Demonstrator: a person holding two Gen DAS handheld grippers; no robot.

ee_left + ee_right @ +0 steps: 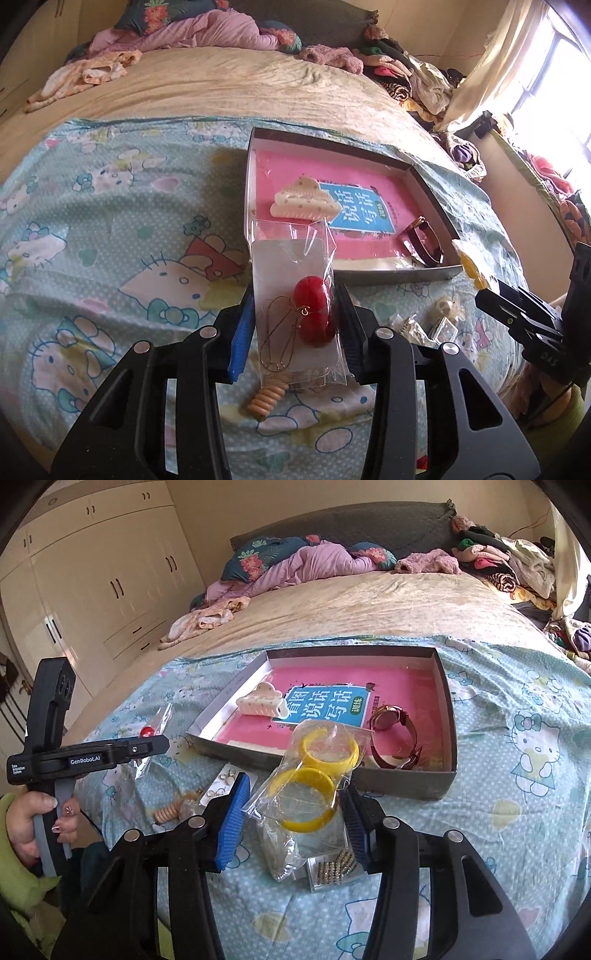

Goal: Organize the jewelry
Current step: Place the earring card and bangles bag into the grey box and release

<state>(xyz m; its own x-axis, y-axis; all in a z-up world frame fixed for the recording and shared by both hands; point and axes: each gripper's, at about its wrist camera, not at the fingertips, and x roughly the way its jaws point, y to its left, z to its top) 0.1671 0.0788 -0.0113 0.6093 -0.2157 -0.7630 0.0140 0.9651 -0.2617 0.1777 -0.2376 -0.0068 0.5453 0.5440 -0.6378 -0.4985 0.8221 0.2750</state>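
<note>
My left gripper [295, 325] is shut on a clear bag of red cherry earrings [295, 306] and holds it just before the near wall of the grey box [428, 173]. The box has a pink book in its bottom, a cream hair claw [303, 201] and a wristwatch [423, 240]. My right gripper [295, 812] is shut on a clear bag with two yellow bangles [314, 775], held above the bed in front of the box [448, 716]. The claw [262, 701] and the watch [395, 734] lie in the box.
Loose items lie on the Hello Kitty sheet [517, 812]: a beige spiral hair tie [266, 400], a case of small studs [334, 871], an earring card [225, 782], small packets [428, 325]. Clothes are piled at the bed's far end [498, 565]. Wardrobes [92, 590] stand at left.
</note>
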